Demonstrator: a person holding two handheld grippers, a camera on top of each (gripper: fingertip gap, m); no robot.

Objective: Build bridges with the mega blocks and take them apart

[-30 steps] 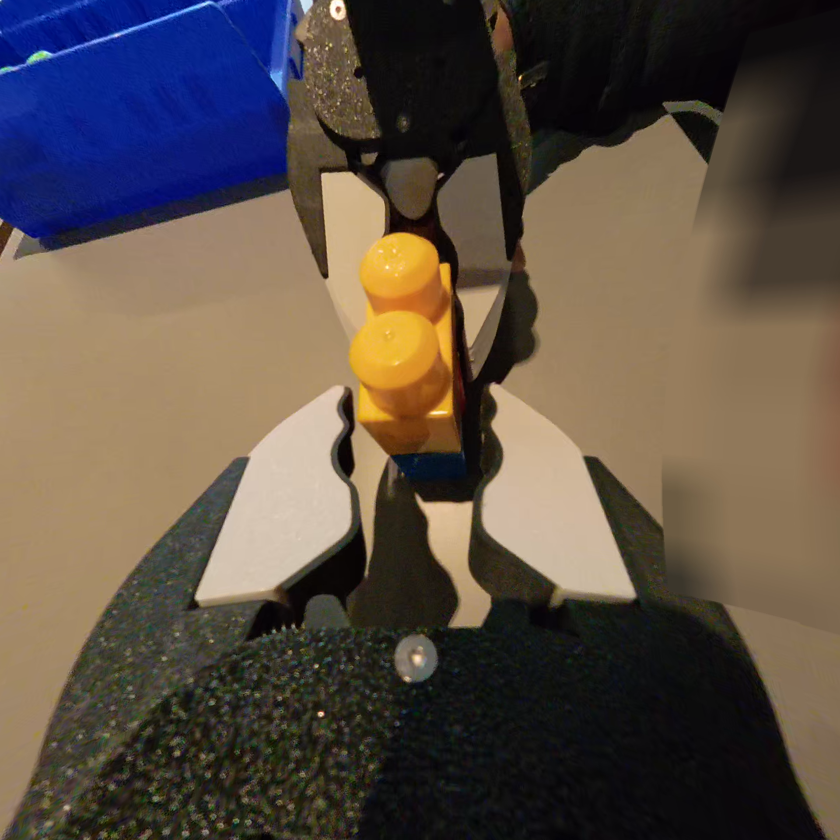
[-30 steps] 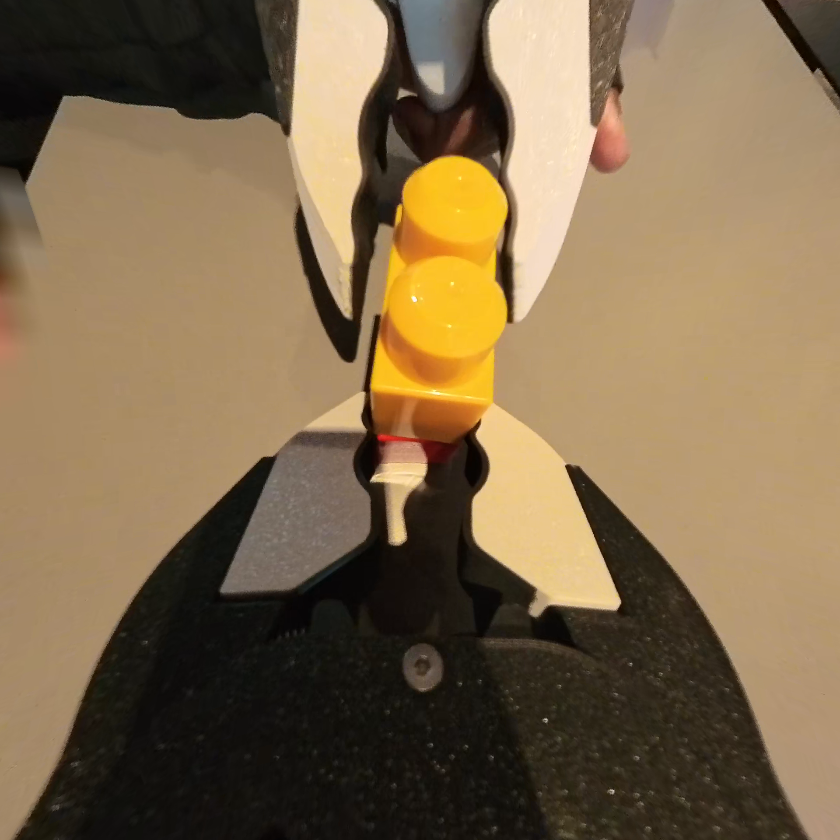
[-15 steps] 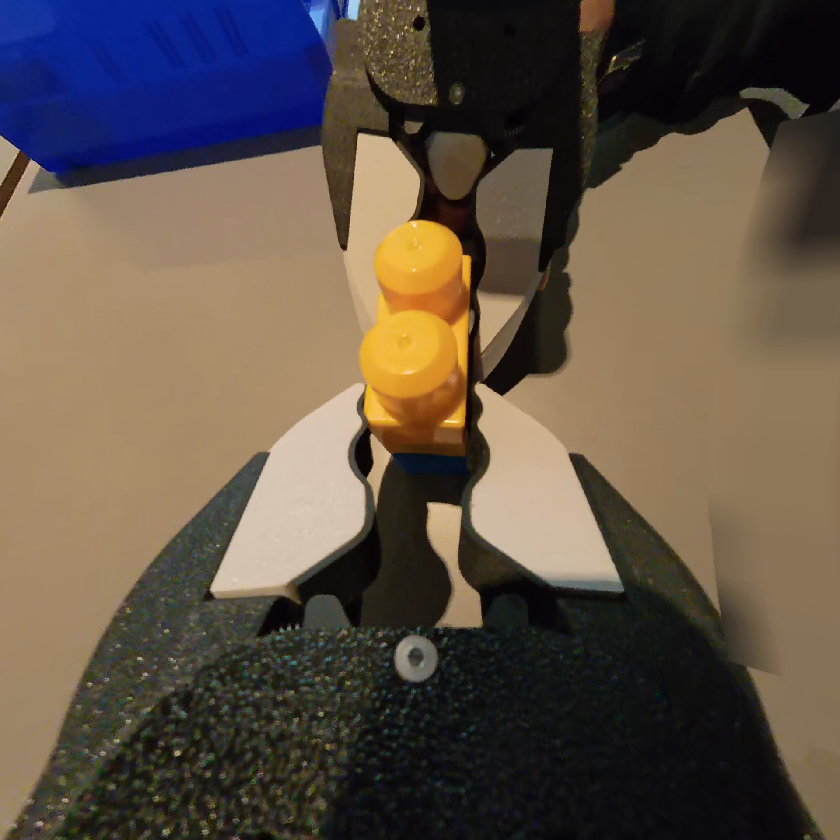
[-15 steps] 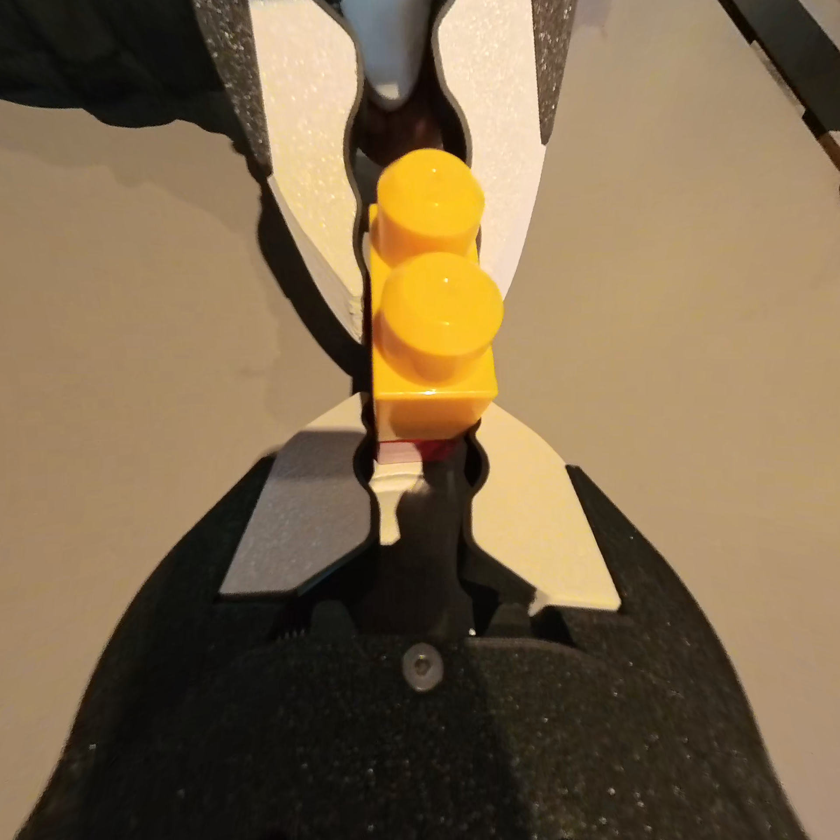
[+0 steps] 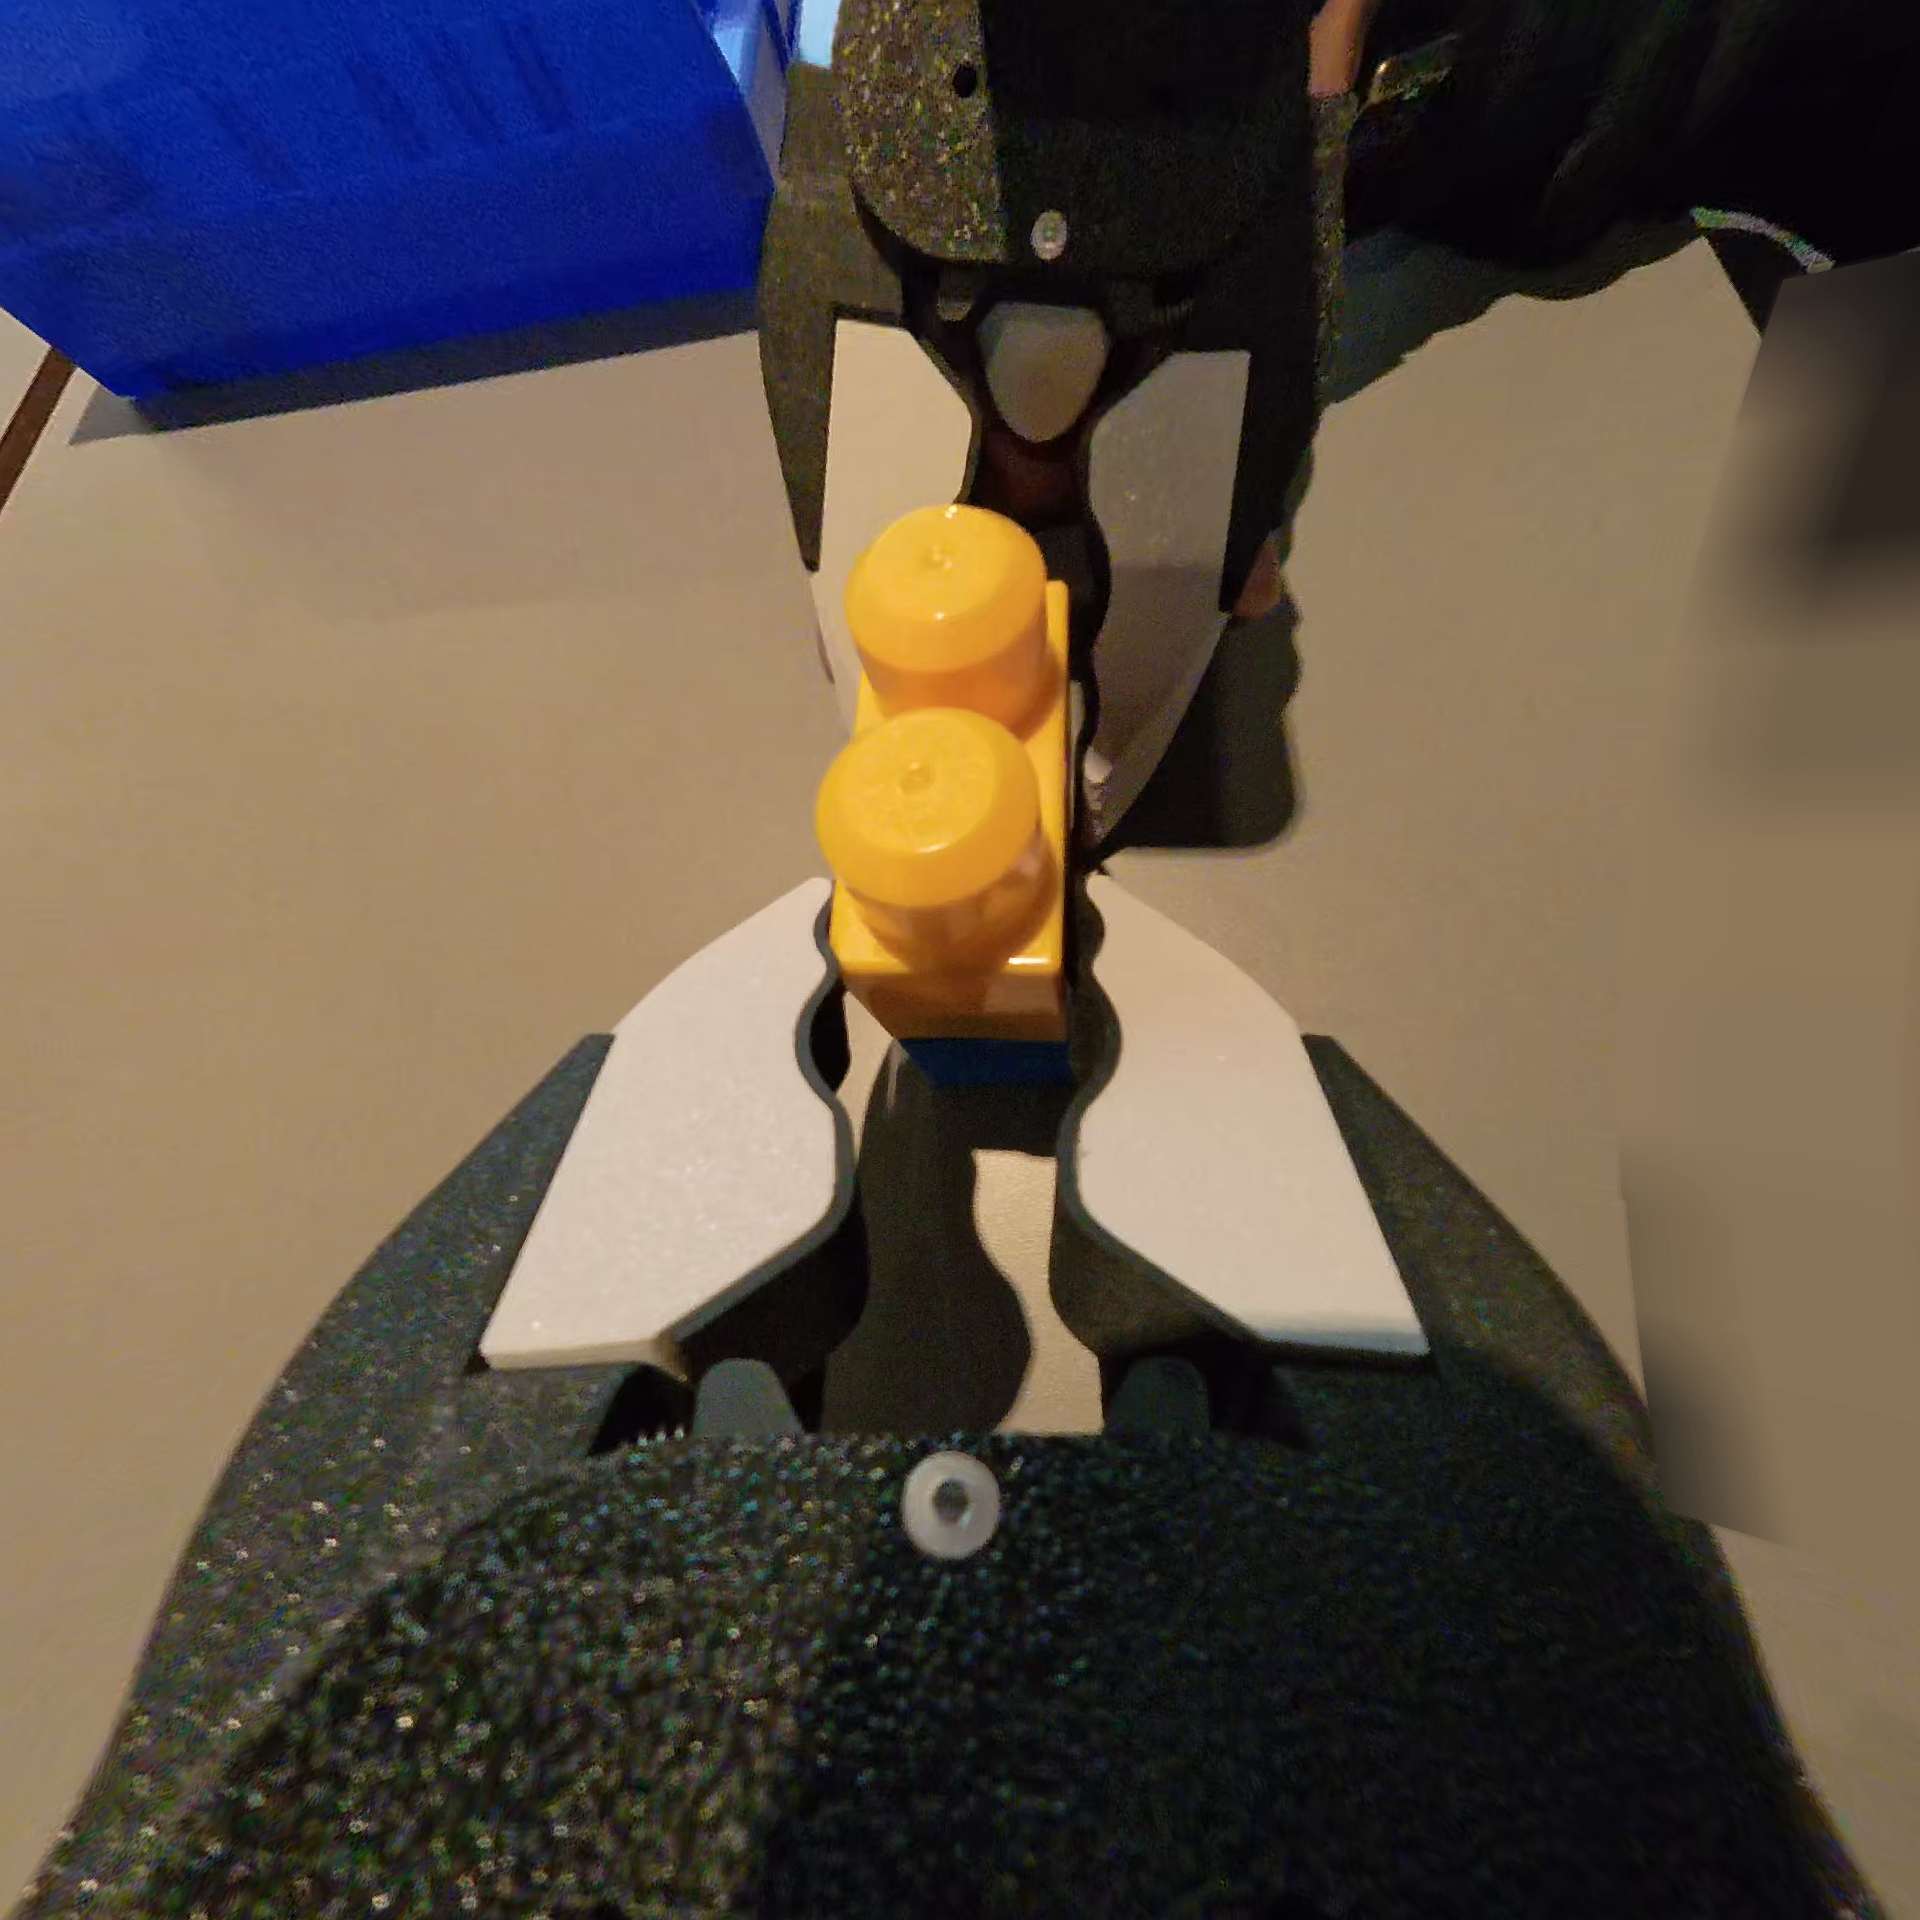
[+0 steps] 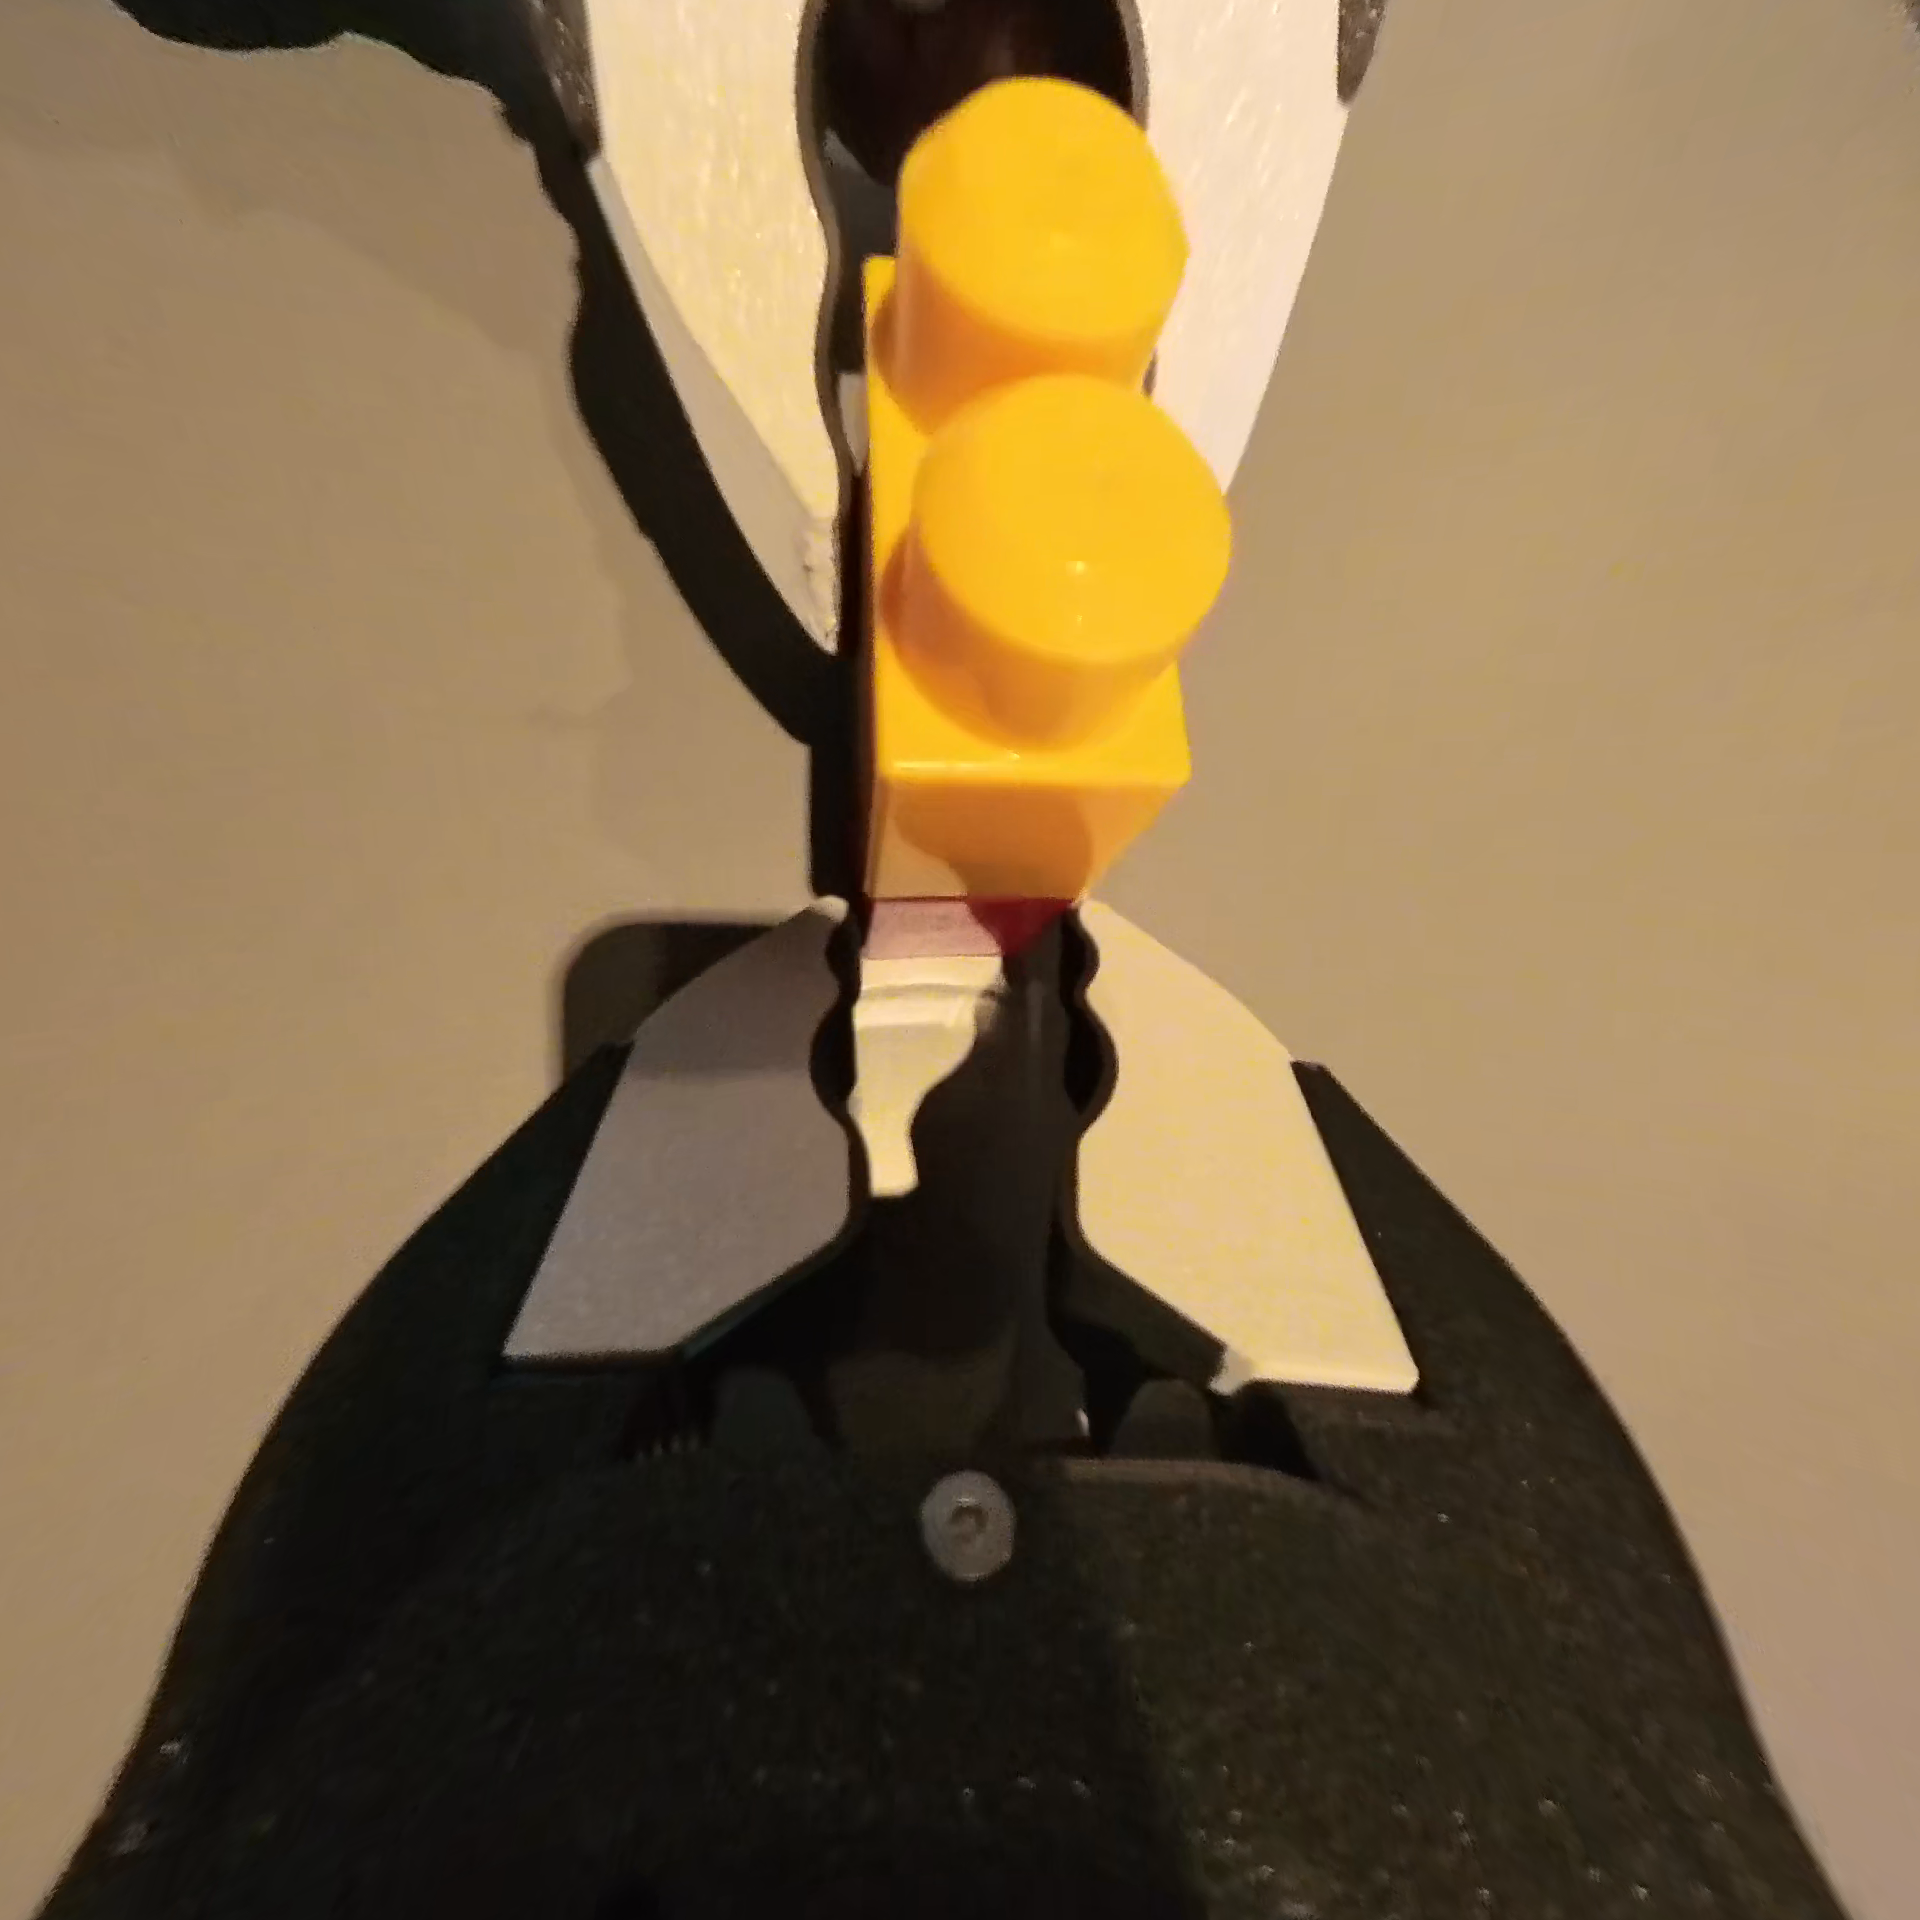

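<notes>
Two grippers meet end to end over a plain beige tabletop (image 5: 343, 790). The left gripper (image 5: 956, 997), grey-padded fingers closed, clamps the near end of a two-stud yellow plastic block (image 5: 951, 831) and the small blue block (image 5: 987, 1062) beneath it. The right gripper (image 6: 961, 935) likewise grips its end, where a red block (image 6: 935, 928) shows under the yellow one. A blue plastic bin (image 5: 364, 177) sits beyond the left fingers, to their left.
</notes>
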